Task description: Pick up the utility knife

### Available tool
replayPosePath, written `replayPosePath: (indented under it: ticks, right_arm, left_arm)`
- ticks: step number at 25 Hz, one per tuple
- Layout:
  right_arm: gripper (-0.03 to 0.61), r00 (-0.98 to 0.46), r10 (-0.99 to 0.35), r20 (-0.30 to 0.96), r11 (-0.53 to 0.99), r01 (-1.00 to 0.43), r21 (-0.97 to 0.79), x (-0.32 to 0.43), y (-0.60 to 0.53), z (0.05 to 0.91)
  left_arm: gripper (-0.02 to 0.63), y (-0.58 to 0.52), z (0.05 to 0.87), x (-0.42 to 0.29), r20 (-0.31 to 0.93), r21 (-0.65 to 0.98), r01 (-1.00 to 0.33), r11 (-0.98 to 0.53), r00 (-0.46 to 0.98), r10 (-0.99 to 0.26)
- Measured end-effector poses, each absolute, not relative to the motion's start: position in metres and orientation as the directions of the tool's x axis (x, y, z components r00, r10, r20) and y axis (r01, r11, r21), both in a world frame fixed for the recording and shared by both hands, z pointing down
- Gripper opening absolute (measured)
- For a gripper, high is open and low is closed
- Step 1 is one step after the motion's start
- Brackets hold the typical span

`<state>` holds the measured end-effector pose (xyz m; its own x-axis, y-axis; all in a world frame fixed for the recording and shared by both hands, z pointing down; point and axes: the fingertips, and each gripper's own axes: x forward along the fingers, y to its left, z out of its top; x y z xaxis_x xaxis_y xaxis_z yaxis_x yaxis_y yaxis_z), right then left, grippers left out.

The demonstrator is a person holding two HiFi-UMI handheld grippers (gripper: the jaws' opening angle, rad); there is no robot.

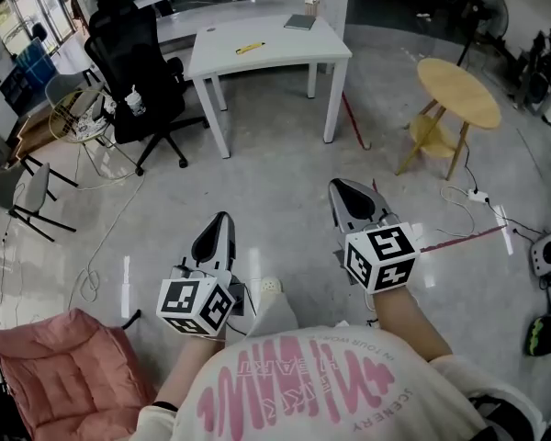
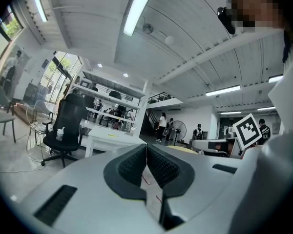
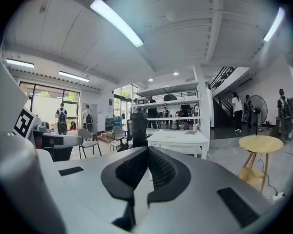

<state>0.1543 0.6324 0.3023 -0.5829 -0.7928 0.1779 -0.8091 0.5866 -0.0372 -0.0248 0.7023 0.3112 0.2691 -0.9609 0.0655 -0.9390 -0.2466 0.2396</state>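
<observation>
A yellow utility knife (image 1: 250,49) lies on the white table (image 1: 285,53) far ahead; in the right gripper view the knife (image 3: 170,137) shows as a small yellow streak on the table top (image 3: 185,139). Both grippers hang low over the floor, well short of the table. My left gripper (image 1: 223,220) is shut with nothing between its jaws, and my right gripper (image 1: 351,187) is shut and empty too. In the left gripper view the pads (image 2: 146,150) meet at the tips; the same shows in the right gripper view for its gripper (image 3: 147,152).
A black office chair (image 1: 133,72) stands left of the table. A round wooden side table (image 1: 457,95) is at the right. A pink cushion (image 1: 64,375) lies at the lower left. Cables run over the floor, and a grey notebook (image 1: 300,22) rests on the table.
</observation>
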Motion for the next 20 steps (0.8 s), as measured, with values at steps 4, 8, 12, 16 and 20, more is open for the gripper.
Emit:
replayPosePath:
  ticks: [4,8,12,16,20]
  right_arm:
    - [0.015,-0.571,-0.800,0.186,0.579,-0.815,-0.012,0.150,0.594,0.306]
    - [0.015,-0.547,-0.812,0.204,0.557,-0.830,-0.006,0.141,0.536,0.310]
    - [0.015,-0.539,-0.814,0.216,0.551,-0.834,-0.004,0.122,0.473,0.312]
    - [0.015,-0.521,-0.821,0.235,0.534,-0.846,-0.010,0.103,0.408,0.306]
    - [0.015,-0.503,-0.841,0.199,0.509,-0.860,-0.023,0.084,0.350,0.292]
  left_arm:
    - [0.025,0.655,0.309,-0.023,0.048,0.224,-0.931,-0.288,0.305,-0.951]
    - [0.023,0.593,0.312,-0.029,0.050,0.218,-0.918,-0.332,0.350,-0.935]
    - [0.025,0.524,0.311,-0.047,0.058,0.190,-0.918,-0.347,0.364,-0.930]
    - [0.024,0.448,0.303,-0.063,0.075,0.211,-0.905,-0.368,0.391,-0.917]
    - [0.024,0.387,0.289,-0.081,0.048,0.189,-0.895,-0.404,0.420,-0.906]
